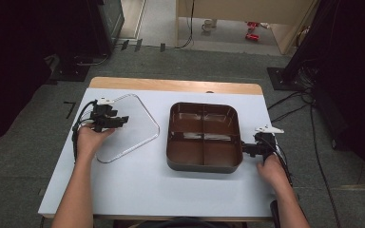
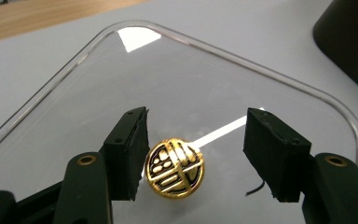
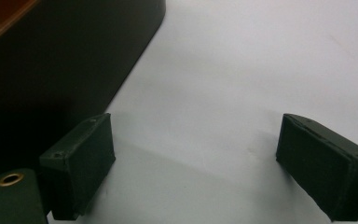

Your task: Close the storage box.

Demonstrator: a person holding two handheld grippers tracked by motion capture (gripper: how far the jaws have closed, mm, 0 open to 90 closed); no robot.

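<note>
From the high view, your brown four-compartment tray [image 1: 204,137] sits on the white tabletop [image 1: 138,190], a little right of centre, and all four of its sections look bare apart from a pale glare across the middle divider. To its left, well apart from it, the clear plastic lid [image 1: 133,121] lies flat on the table. Your left gripper [image 1: 116,121] is over the lid's near-left part, pointing toward the tray, with your left hand [image 1: 92,139] behind it and the forearm coming up from the bottom edge. Your right gripper [image 1: 248,149] is just beside the tray's right wall near its front corner, pointing at it; your right hand [image 1: 272,170] is low at the table's right edge.

In the left gripper view, the lid [image 2: 205,74] spreads under the jaws, and a round gold knob [image 2: 175,168] with a dark cut-out pattern stands on it. Your jaws are partly open around the knob: the left pad is right against it or nearly so, the right pad is clearly apart from it, so nothing is gripped.

In the right gripper view, your jaws stand wide open with bare tabletop [image 3: 223,93] between them. The tray's dark outer wall [image 3: 65,60] is just beside the left jaw; I cannot tell whether they touch.
</note>
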